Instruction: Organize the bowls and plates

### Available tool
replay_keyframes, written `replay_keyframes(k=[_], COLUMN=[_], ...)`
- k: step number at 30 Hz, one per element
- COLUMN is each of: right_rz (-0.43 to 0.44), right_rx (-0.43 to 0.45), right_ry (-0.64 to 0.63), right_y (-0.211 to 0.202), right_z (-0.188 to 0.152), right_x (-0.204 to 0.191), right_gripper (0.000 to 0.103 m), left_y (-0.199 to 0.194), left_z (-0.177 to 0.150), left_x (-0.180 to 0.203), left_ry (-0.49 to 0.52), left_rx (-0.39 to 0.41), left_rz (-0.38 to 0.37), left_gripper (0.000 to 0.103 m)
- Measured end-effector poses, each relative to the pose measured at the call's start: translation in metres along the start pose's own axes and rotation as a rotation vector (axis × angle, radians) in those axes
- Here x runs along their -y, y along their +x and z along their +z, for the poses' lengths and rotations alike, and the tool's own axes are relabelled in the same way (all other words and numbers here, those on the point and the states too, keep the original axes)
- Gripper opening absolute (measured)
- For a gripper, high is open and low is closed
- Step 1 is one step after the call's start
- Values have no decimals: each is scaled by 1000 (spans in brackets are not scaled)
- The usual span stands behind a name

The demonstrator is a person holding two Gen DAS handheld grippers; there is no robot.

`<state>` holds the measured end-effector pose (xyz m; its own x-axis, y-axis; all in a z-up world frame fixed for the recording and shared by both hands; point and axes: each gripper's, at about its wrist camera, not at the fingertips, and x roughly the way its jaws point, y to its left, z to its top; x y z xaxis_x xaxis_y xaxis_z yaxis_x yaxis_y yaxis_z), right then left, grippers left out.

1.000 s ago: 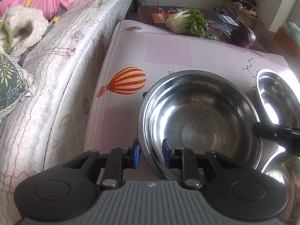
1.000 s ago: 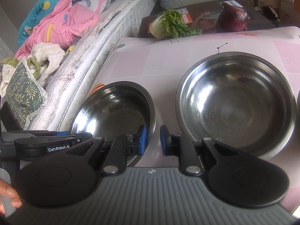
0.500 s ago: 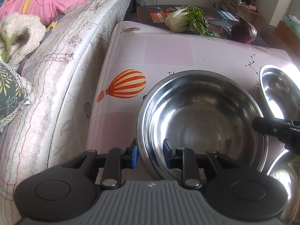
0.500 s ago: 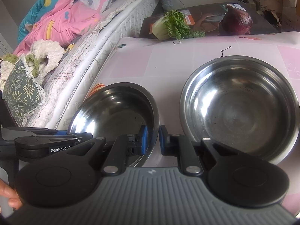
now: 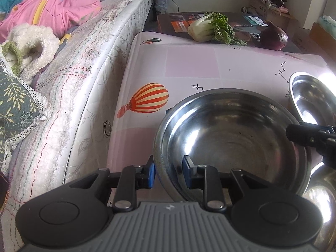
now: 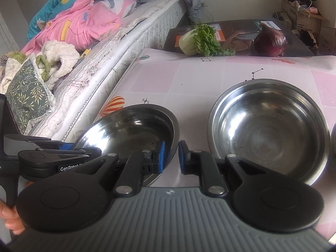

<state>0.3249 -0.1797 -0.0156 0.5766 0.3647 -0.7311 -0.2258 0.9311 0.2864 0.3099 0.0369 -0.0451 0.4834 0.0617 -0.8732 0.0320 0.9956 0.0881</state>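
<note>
A steel bowl (image 5: 233, 134) sits on the pink table cover (image 5: 189, 67). My left gripper (image 5: 168, 173) straddles its near-left rim, jaws a little apart on either side of the wall. The same bowl shows in the right wrist view (image 6: 134, 128), where my right gripper (image 6: 171, 157) straddles its right rim, jaws narrowly apart. A second steel bowl (image 6: 271, 126) stands to the right, also seen in the left wrist view (image 5: 313, 98). A third steel bowl (image 5: 321, 210) shows at the lower right edge.
A mattress (image 5: 84, 79) with a pink blanket (image 6: 77, 27) and a green pillow (image 6: 29, 96) runs along the table's left side. A bok choy (image 6: 199, 40) and a red onion (image 6: 269, 40) lie on a dark box behind the table.
Both grippers have moved slightly with the near bowl. The left gripper's jaws stand a little wider around the rim than before. The bowl looks slightly raised and tilted.
</note>
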Motion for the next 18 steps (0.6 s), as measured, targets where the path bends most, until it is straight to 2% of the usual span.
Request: replay_keyframes(k=[18], right_rz=[16], right_rx=[36], right_ry=[-14], right_y=[-24], right_z=[4], right_x=[-7], right_gripper=[14], left_y=[-30], left_z=[0], left_x=[-3], left_ry=[-8], left_rx=[65], left_rz=[0], left_gripper=[27])
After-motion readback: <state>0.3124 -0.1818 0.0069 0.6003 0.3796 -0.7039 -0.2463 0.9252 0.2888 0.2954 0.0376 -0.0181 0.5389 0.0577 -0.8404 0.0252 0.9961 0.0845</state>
